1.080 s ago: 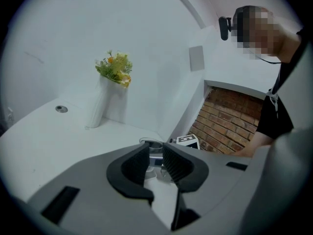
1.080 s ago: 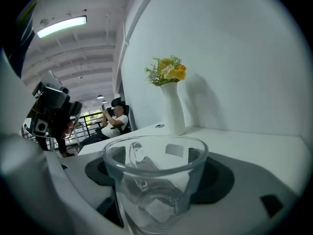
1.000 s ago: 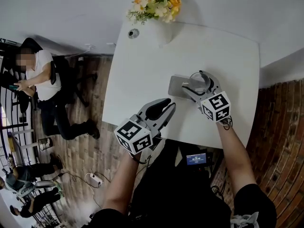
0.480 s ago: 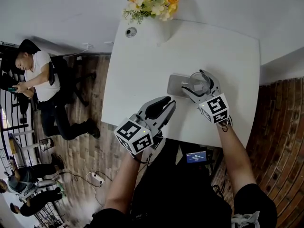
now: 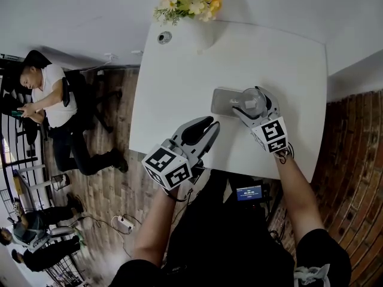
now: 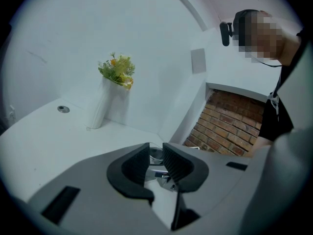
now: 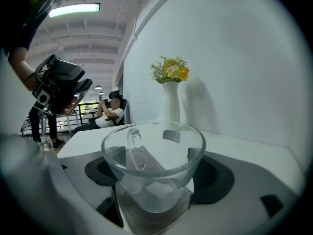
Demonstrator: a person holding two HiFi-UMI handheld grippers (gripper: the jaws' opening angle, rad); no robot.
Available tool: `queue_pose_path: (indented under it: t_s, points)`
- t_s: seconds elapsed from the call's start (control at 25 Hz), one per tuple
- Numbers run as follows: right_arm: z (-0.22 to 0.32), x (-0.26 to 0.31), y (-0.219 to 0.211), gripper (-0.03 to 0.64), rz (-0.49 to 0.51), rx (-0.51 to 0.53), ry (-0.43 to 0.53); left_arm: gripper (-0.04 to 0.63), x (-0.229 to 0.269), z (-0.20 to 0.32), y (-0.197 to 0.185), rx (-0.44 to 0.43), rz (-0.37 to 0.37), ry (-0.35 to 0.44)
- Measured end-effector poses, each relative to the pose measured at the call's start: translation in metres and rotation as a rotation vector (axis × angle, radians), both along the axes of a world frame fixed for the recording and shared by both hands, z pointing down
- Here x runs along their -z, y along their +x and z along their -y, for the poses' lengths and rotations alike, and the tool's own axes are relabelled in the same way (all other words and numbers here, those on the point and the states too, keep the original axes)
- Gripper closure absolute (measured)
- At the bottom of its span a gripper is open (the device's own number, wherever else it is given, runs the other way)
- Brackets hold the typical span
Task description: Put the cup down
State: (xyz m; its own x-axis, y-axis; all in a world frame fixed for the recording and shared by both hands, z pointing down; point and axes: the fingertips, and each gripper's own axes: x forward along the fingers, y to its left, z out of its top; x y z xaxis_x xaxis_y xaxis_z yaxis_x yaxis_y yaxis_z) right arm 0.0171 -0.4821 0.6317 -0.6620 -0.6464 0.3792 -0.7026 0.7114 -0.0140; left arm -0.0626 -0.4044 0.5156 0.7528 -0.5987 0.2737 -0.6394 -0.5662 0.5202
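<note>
Over a grey mat (image 5: pixel 221 103), right tool (image 5: pixel 254 102) clamps cup (image 5: pixel 254 97) (left tool (image 5: pixel 211 124) barely open, empty).

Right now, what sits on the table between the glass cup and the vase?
Nothing: the head view shows only bare white table between cup and vase.

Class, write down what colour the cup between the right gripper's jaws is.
The cup is colourless, see-through glass. The right gripper view shows it best.

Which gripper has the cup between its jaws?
The right gripper: its jaws stand wide, gripping the clear glass cup from both sides. The left gripper has its jaws close together with nothing between them.
</note>
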Motion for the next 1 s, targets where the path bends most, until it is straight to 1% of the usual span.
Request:
queue_pose_path:
  t_s: [0.08, 0.24, 0.28, 0.32, 0.36, 0.4, 0.6, 0.68, 0.76, 0.84, 1.0]
  points:
    - [0.0, 0.001, -0.002, 0.189, 0.012, 0.003, -0.007, 0.508, 0.001, -0.001, -0.001, 0.002, -0.001, 0.002]
    - [-0.001, 0.007, -0.002, 0.187, 0.067, 0.01, -0.04, 0.508, 0.001, -0.002, 0.0, -0.008, 0.002, 0.013]
    - [-0.001, 0.007, -0.002, 0.179, 0.073, 0.009, -0.05, 0.508, 0.002, -0.002, 0.0, -0.011, 0.004, 0.016]
    - [-0.003, 0.007, 0.0, 0.157, 0.08, 0.006, -0.064, 0.508, 0.002, -0.003, -0.001, -0.013, 0.005, 0.018]
    - [-0.005, 0.006, 0.002, 0.138, 0.085, 0.002, -0.078, 0.508, 0.003, -0.003, -0.001, -0.014, 0.005, 0.021]
    - [-0.008, 0.006, 0.005, 0.135, 0.089, -0.004, -0.09, 0.508, 0.004, -0.004, -0.002, -0.016, 0.004, 0.023]
    - [-0.025, 0.013, 0.026, 0.135, 0.089, -0.04, -0.115, 0.508, 0.007, -0.005, -0.003, -0.016, 0.0, 0.036]
    - [-0.03, 0.018, 0.037, 0.135, 0.104, -0.069, -0.122, 0.508, 0.008, -0.005, -0.003, -0.019, -0.001, 0.043]
    - [-0.036, 0.026, 0.049, 0.135, 0.146, -0.107, -0.136, 0.508, 0.009, -0.007, -0.002, -0.023, 0.0, 0.052]
    - [-0.044, 0.039, 0.06, 0.135, 0.213, -0.15, -0.154, 0.508, 0.011, -0.011, -0.001, -0.03, 0.003, 0.059]
    - [-0.064, 0.07, 0.076, 0.135, 0.395, -0.226, -0.211, 0.508, 0.017, -0.02, 0.003, -0.056, 0.008, 0.074]
